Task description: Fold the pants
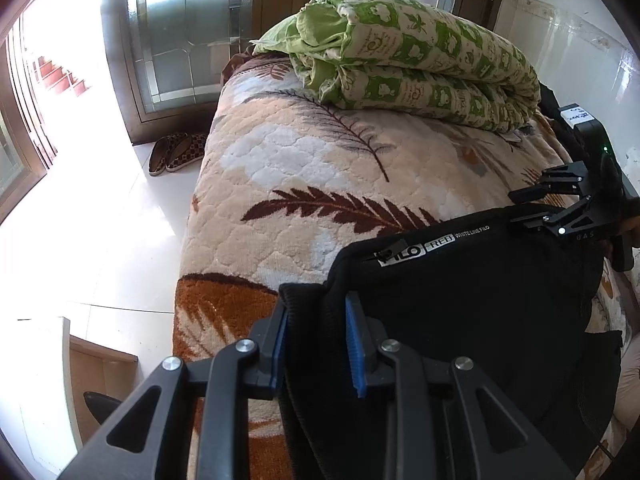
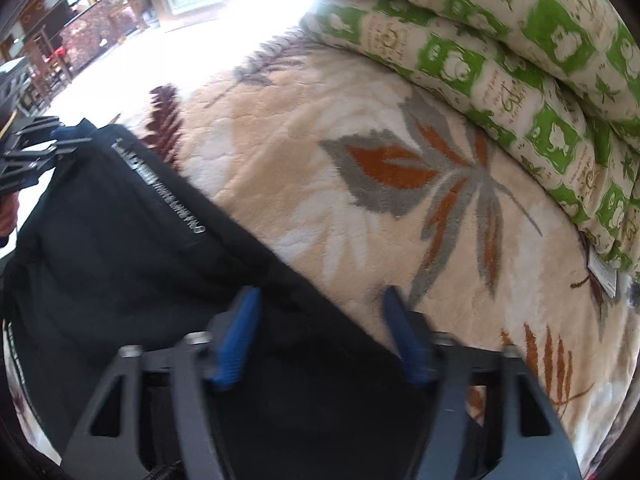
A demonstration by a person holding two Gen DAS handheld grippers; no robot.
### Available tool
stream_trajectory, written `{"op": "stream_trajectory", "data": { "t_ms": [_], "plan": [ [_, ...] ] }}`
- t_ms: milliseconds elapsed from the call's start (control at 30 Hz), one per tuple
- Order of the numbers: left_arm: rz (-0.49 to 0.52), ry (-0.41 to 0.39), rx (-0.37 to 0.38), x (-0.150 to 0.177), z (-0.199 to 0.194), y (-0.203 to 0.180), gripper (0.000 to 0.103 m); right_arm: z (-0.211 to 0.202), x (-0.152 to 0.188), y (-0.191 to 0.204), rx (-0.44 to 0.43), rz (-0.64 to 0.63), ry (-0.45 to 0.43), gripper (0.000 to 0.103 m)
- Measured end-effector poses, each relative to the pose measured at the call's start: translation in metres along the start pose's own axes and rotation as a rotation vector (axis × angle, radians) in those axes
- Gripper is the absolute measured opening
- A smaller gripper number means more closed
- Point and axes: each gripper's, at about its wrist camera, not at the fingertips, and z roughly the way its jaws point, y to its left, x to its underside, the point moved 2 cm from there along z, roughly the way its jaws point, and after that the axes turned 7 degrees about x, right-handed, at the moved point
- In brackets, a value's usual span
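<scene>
Black pants lie on a leaf-patterned bed blanket, their waistband with white lettering turned toward the far side. My left gripper is shut on the waistband's left corner, black fabric bunched between its blue pads. In the right wrist view the pants fill the lower left. My right gripper stands open astride their edge: the left pad is over the fabric and the right pad over the blanket. The left wrist view shows the right gripper at the waistband's other end. The left gripper sits at the far corner.
A folded green-and-white quilt lies at the head of the bed, close to the right gripper's side. Slippers rest on the white floor by a glass door. A tiled wall bounds the right.
</scene>
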Motion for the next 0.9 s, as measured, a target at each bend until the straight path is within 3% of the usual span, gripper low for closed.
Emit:
{"op": "stream_trajectory", "data": {
  "t_ms": [33, 133, 500, 767, 900],
  "plan": [
    [0.000, -0.005, 0.002, -0.001, -0.003, -0.001, 0.027, -0.003, 0.000, 0.001, -0.012, -0.010, 0.004, 0.017],
    [0.010, -0.013, 0.033, -0.003, -0.011, -0.007, 0.027, -0.007, 0.005, 0.014, 0.026, -0.101, 0.036, 0.010],
    [0.022, -0.064, 0.093, 0.001, -0.041, -0.017, 0.023, -0.048, 0.029, 0.036, 0.049, -0.151, -0.029, 0.008],
    [0.092, -0.091, 0.155, 0.016, -0.089, -0.045, 0.023, -0.117, 0.065, 0.072, 0.019, -0.145, -0.086, 0.008],
    [0.138, -0.069, 0.190, 0.037, -0.111, -0.059, 0.023, -0.146, 0.083, 0.100, -0.046, -0.131, -0.122, 0.008]
  ]
}}
